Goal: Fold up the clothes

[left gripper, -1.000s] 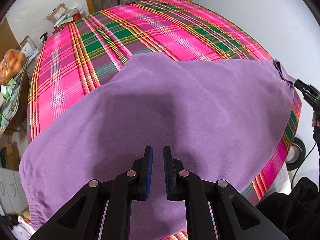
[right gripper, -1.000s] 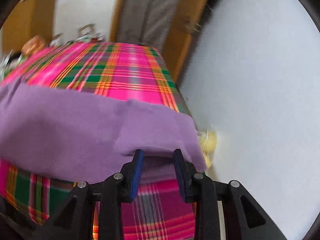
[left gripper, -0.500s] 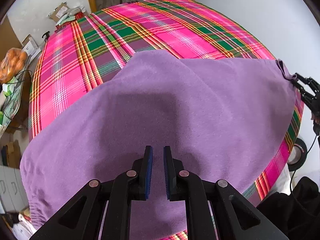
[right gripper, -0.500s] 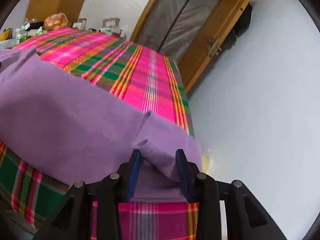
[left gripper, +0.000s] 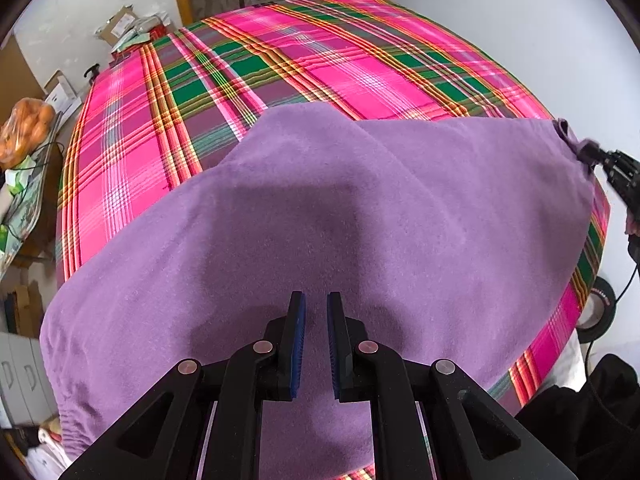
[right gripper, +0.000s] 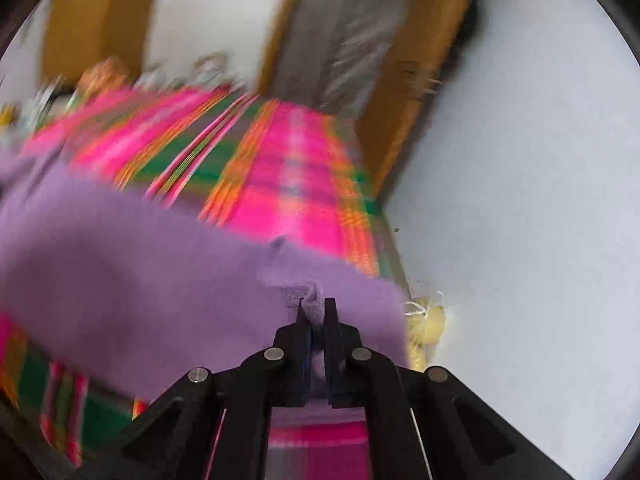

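Note:
A purple cloth (left gripper: pixel 320 200) lies spread over the near part of a bed with a pink and green plaid cover (left gripper: pixel 280 60). My left gripper (left gripper: pixel 316 300) hangs over the cloth's near middle, pointing steeply down, shut to a narrow gap with nothing between the pads. My right gripper (right gripper: pixel 318 304) is closing on the cloth's right corner, and a bunch of purple fabric (right gripper: pixel 312 308) sits pinched between its pads. In the left wrist view the right gripper (left gripper: pixel 600 158) shows at the far right edge, with the corner pulled up to it. The right wrist view is blurred.
A white wall (left gripper: pixel 520 20) runs along the bed's right side. A roll of black tape (left gripper: pixel 598 308) and dark fabric (left gripper: pixel 592 408) lie at the lower right. Boxes (left gripper: pixel 120 24) and a bag of oranges (left gripper: pixel 26 128) stand left of the bed. A wooden door (right gripper: pixel 360 40) is behind it.
The right gripper's jaws have shut on the cloth's corner, which earlier lay loose between them, and the corner has lifted a little. The left gripper has kept still.

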